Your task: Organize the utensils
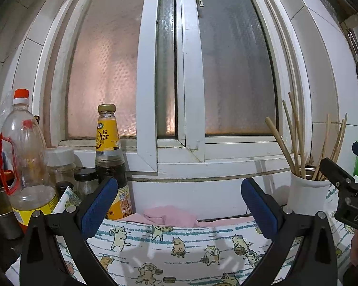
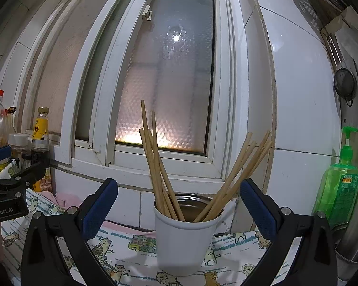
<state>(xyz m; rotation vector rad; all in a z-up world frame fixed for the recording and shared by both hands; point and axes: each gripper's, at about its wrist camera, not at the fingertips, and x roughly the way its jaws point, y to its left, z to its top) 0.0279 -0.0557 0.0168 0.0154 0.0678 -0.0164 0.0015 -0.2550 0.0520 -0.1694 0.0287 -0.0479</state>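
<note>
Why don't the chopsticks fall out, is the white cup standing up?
Yes, upright. The white cup stands flat on the cat-print cloth, open mouth upward, and the chopsticks lean against its rim.

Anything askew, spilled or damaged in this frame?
Nothing spilled or broken. The chopsticks splay in two leaning bunches inside the white cup, and a pink cloth lies crumpled against the wall.

Both wrist views face the window (image 1: 174, 71); both show the chopstick cup (image 2: 183, 236).

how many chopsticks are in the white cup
8 visible chopsticks in the white cup: 4 lean left, 4 fan right. They overlap, so some may be hidden.
</note>
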